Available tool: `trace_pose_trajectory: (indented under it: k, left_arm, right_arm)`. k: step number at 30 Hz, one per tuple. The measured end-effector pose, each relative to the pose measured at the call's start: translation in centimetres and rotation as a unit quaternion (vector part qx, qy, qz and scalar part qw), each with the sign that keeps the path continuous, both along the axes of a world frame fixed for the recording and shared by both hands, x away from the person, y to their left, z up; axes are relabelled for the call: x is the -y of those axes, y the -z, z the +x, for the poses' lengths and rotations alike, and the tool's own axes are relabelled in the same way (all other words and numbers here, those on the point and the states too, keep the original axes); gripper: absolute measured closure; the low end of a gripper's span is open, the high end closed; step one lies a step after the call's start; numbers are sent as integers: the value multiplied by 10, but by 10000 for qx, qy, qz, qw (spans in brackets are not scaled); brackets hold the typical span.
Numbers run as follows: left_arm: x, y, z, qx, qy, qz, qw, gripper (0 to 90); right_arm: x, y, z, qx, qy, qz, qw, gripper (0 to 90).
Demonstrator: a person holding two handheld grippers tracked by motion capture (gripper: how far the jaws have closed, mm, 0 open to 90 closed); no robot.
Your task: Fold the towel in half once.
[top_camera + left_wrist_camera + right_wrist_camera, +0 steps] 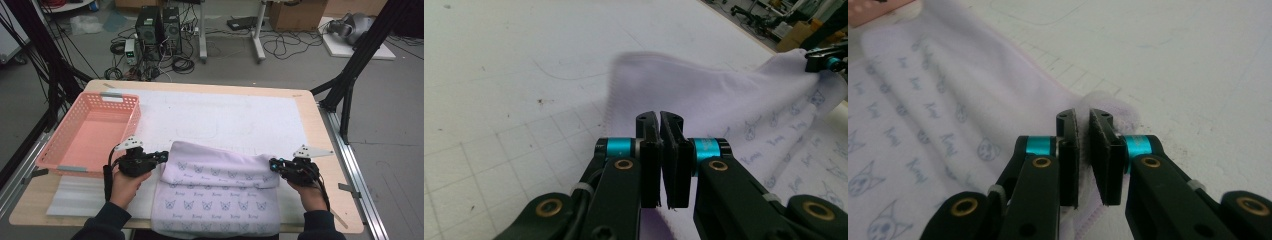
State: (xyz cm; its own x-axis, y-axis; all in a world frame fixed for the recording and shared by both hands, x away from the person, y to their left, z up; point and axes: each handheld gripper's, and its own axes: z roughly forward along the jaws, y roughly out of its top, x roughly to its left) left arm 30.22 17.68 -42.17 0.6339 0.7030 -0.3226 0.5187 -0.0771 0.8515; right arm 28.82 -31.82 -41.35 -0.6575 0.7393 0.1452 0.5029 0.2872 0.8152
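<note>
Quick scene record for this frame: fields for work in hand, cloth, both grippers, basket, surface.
work: folding a cloth, far edge brought over toward the near side
cloth: pale lilac towel with a cat print, partly folded, near edge hanging over the table's front
left gripper: shut on the towel's left fold corner
right gripper: shut on the towel's right fold corner
basket: pink plastic basket, left of the towel, nothing in it
surface: white mat on a wooden table
</note>
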Motion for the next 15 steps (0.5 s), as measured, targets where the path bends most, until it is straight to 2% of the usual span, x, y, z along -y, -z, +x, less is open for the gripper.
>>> trace_pose_trajectory:
  k: [2,4,5,8,9,11,15]
  left_arm:
    - [-2,0,0,5,-30,42,10000,864]
    - [-2,2,1,-37,-67,87,9999,846]
    - [0,3,2,-52,-109,124,9999,804]
    - [5,6,9,-80,-232,208,9995,571]
    - [7,7,11,-41,-299,246,9992,528]
    - [12,8,20,-55,-347,272,9990,489]
    - [26,14,38,-275,-332,440,9981,462]
  right_arm:
    - [2,0,0,-136,-36,-41,9999,822]
    - [4,3,1,-175,-17,-68,9998,819]
    - [4,5,2,-196,4,-87,9998,819]
    - [0,8,4,-234,-13,-144,9996,820]
    - [0,8,5,-223,-30,-153,9996,820]
    - [-1,8,5,-235,-19,-114,9997,820]
    - [-1,8,6,-219,-4,-105,9997,819]
